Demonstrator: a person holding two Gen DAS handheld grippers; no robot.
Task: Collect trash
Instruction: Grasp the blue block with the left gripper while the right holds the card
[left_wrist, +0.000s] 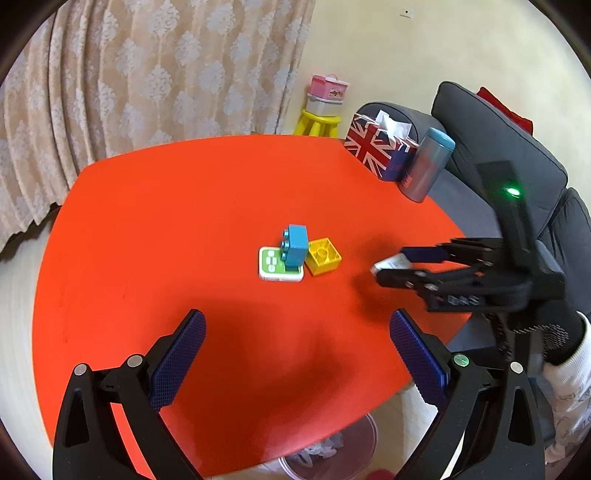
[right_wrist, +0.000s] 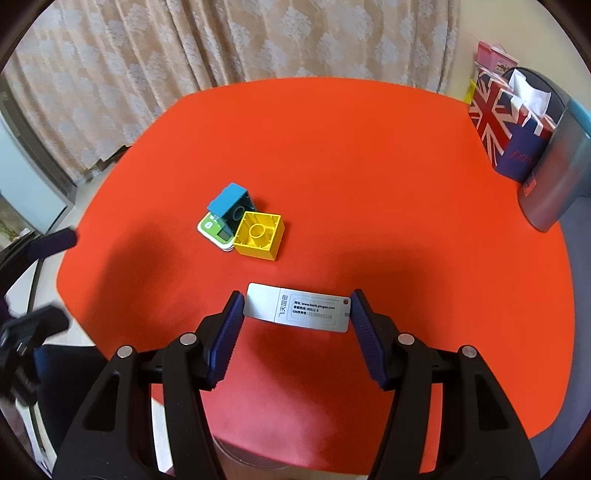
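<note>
- Our right gripper (right_wrist: 297, 314) pinches a flat white tag (right_wrist: 298, 307) by its two short ends, one blue pad (right_wrist: 231, 325) on each; the tag carries small printed text and hangs above the red table (right_wrist: 332, 166), clear of the surface.
- In the left wrist view we see that same gripper (left_wrist: 388, 266) from the side, the tag (left_wrist: 392, 263) poking out between its fingers.
- Our left gripper (left_wrist: 297, 354) stands spread wide over the near part of the table (left_wrist: 184, 221), nothing between its pads.
- Mid-table sit a blue block (left_wrist: 295, 245), a yellow block (left_wrist: 324, 255) touching it, and a green-and-white card (left_wrist: 275, 265) (the blue block rests partly on it).
- At the far right corner stand a flag-patterned tissue box (left_wrist: 373, 147) and a grey cup (left_wrist: 428, 170) just beside it.
- Below the table's near edge we glimpse a clear bin (left_wrist: 332, 446) with crumpled paper inside.
</note>
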